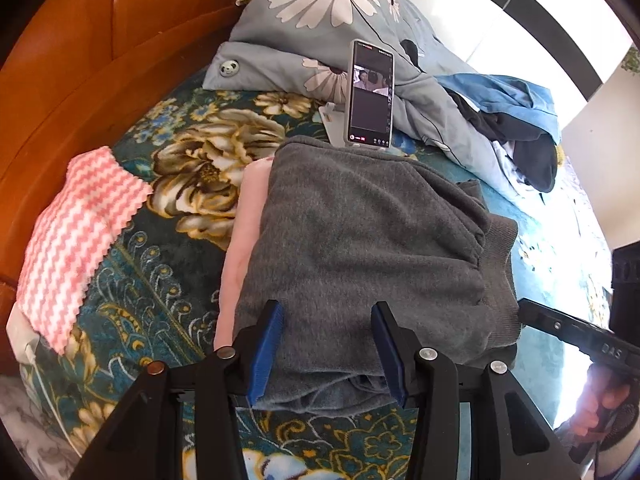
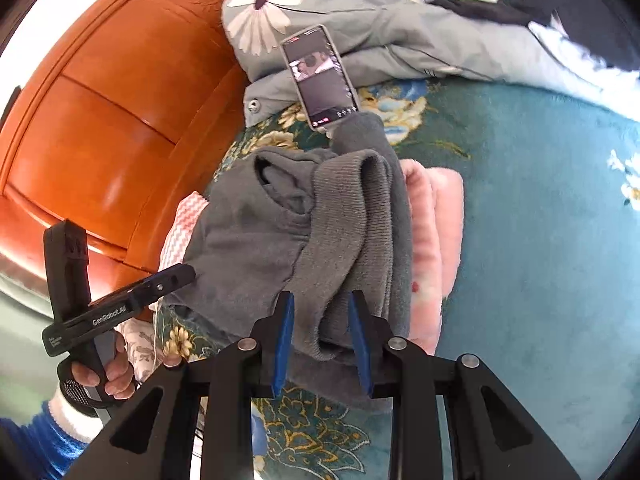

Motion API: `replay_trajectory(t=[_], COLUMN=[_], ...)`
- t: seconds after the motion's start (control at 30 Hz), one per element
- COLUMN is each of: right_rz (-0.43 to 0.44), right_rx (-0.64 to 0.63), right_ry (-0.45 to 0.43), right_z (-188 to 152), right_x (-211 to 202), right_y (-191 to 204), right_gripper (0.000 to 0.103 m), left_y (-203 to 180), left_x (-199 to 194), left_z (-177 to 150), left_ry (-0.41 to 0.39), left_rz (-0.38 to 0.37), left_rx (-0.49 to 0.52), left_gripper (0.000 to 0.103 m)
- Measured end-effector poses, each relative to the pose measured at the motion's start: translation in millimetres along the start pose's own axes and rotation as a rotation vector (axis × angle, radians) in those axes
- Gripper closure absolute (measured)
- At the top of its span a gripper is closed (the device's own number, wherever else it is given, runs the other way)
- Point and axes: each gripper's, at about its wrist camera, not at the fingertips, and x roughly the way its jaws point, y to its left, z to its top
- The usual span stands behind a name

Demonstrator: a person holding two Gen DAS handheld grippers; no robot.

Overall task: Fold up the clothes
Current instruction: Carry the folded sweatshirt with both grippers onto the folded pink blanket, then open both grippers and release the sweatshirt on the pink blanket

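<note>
Now — left gripper [image 1: 326,344] jaws wide | right gripper [image 2: 322,338] jaws wide, astride grey garment [image 2: 320,220] hem

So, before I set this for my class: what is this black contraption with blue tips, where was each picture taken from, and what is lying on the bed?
Each picture comes from a fisheye camera on a hand-held two-finger gripper. The left gripper and right gripper both stand open around edges of a folded grey garment; neither clearly pinches it. It lies on a pink garment on the floral bedspread. Nearby: a pink-and-white zigzag cloth, a propped phone, a daisy-print quilt, and unfolded blue and dark clothes.
</note>
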Motion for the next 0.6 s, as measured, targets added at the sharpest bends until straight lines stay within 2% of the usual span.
replay_trajectory(t=[0.13,0.33,0.5,0.6], right_rz=[-0.02,-0.052,-0.067,-0.078], right_rx=[-0.035,-0.091,-0.104,-0.115], right_ry=[0.005,0.018,0.041,0.059], right_z=[-8.7,-28.7,-42.3,-50.8], right_x=[-6.3,-5.7,1.6,6.2], right_y=[8.8,19.8,20.2,21.6], right_gripper=[0.074,0.074,0.074,0.074], left_y=[-7.7,-16.3,-20.3,-21.7], left_x=[-8.1,-16.5,-10.6,-1.7], left_z=[-10.9,-24.5,-39.7,-52.6], left_ry=[-0.042,-0.064,-0.052,-0.018], left_rz=[0.031,0.064,0.079,0.085], left_rx=[-0.015,-0.013,-0.029,-0.04], left_gripper=[0.048,0.035,0.021,0.017])
